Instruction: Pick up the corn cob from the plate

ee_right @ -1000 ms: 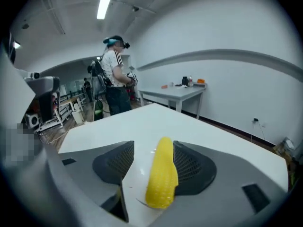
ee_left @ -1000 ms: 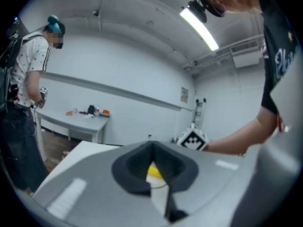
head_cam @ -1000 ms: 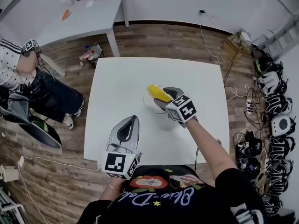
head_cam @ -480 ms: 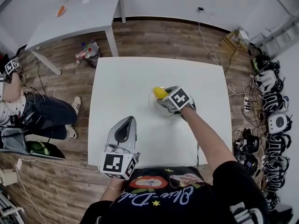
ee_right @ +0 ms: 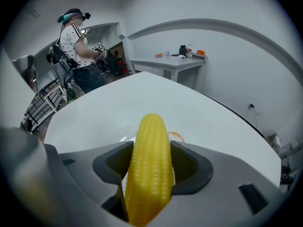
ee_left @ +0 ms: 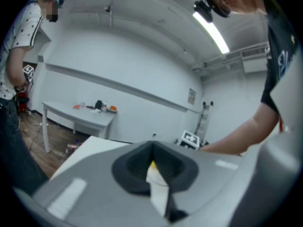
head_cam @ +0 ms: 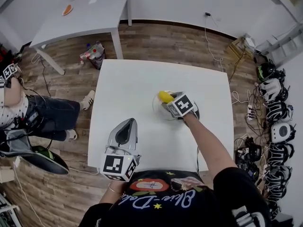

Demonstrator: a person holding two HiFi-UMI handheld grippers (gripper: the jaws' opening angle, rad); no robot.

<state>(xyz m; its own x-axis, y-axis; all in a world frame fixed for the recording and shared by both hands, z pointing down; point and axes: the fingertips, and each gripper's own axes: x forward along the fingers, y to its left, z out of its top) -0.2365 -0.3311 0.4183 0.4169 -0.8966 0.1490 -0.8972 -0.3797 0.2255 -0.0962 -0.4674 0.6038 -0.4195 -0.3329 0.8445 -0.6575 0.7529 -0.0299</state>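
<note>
The yellow corn cob [head_cam: 165, 97] lies on a small white plate [head_cam: 156, 109] in the middle of the white table [head_cam: 128, 82]. My right gripper [head_cam: 170, 101] points steeply down over the plate. In the right gripper view the corn cob [ee_right: 150, 164] sits lengthwise between the two dark pads [ee_right: 113, 162], which stand wide and close along its sides, and a bit of plate [ee_right: 124, 137] shows behind it. My left gripper [head_cam: 129, 123] rests near the table's front left, empty, its jaws together. In the left gripper view my left gripper [ee_left: 152, 163] shows only a thin slit.
A second white table [head_cam: 85, 13] with small items stands at the back left. A person [head_cam: 28, 112] is on the left of the wooden floor. Headsets and cables [head_cam: 277, 112] line the right wall.
My right gripper has come down over the plate, so less of the corn cob shows beyond it. The left gripper has barely shifted. The person at the left has moved.
</note>
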